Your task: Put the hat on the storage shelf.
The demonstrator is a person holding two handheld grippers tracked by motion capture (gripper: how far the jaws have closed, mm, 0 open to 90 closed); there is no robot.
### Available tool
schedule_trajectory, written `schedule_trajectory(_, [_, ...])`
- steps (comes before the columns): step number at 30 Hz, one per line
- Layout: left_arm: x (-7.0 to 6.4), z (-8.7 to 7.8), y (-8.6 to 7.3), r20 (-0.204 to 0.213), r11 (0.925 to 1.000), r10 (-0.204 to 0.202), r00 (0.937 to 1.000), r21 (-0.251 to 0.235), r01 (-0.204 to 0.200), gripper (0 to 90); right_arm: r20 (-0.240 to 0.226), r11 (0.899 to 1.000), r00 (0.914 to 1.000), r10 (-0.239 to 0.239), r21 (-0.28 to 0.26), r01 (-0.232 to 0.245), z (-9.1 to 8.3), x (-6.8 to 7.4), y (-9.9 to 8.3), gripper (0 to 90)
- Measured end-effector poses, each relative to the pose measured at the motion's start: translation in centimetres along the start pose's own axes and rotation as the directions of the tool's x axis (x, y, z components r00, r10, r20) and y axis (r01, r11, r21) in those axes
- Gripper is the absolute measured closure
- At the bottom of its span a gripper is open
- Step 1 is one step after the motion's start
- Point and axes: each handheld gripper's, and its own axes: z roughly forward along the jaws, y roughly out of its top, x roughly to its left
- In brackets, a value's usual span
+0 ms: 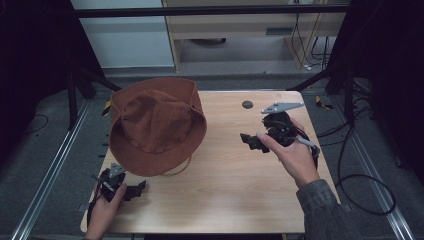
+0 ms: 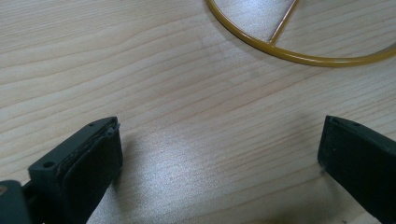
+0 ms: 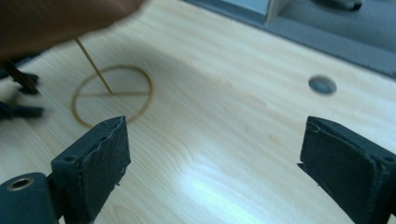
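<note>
A brown brimmed hat (image 1: 154, 128) sits raised on a thin yellow wire stand (image 1: 179, 169) at the table's left half. The stand's ring base (image 2: 299, 56) lies on the wood just beyond my left gripper (image 2: 219, 154), which is open and low over the table near the front left corner (image 1: 134, 190). My right gripper (image 1: 249, 141) is held above the right side of the table, jaws wide open and pointing left toward the hat. Its view shows the ring base (image 3: 112, 95) and the blurred hat brim (image 3: 60, 23) ahead.
The light wooden table (image 1: 225, 190) has a small dark round hole (image 1: 247, 104) near its far edge, also seen as a hole (image 3: 322, 85). Grey carpet, cables and metal rails surround the table; a cabinet stands beyond it.
</note>
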Motion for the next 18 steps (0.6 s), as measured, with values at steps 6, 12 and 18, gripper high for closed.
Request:
schedule_trajectory(6, [0.0,0.0,0.0,0.000,1.0000,0.000,1.0000,0.000,0.000,0.0,0.010,0.998,0.9990,0.044,0.039,-0.045,1.1,-1.3,-3.6,8.4])
schedule_trajectory(12, [0.0,0.0,0.0,0.000,1.0000,0.000,1.0000,0.000,0.000,0.0,0.035,0.993,0.9976,0.059,0.102,-0.063,2.7,-1.8,-6.7,12.5])
schedule_trajectory(18, [0.0,0.0,0.0,0.000,1.0000,0.000,1.0000,0.000,0.000,0.0,0.062,0.984,0.9943,0.086,0.152,-0.095,4.1,-2.5,-9.3,13.2])
